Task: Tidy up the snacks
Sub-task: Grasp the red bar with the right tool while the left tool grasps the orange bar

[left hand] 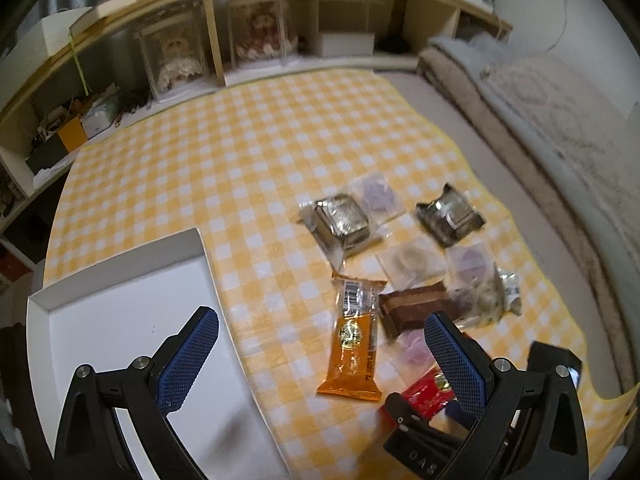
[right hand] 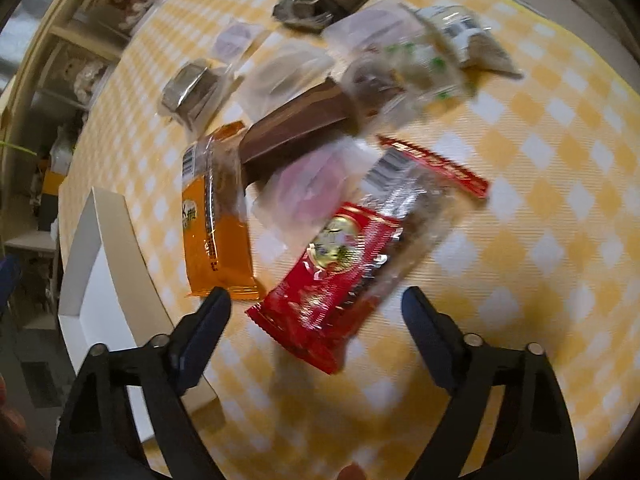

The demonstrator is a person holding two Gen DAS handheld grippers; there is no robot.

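Observation:
Several wrapped snacks lie on a yellow-checked cloth. Among them are an orange packet, a brown bar, a red packet, two dark foil cakes and clear-wrapped pastries. A white tray sits at the left with nothing in it. My left gripper is open, hovering astride the tray's right wall and the orange packet. My right gripper is open just above the red packet, whose lower end lies between the fingers without touching them.
A low wooden shelf runs along the back with doll cases and boxes. Folded blankets lie at the right on a grey mat. Part of the right gripper's black body shows low in the left wrist view, close beside my left fingers.

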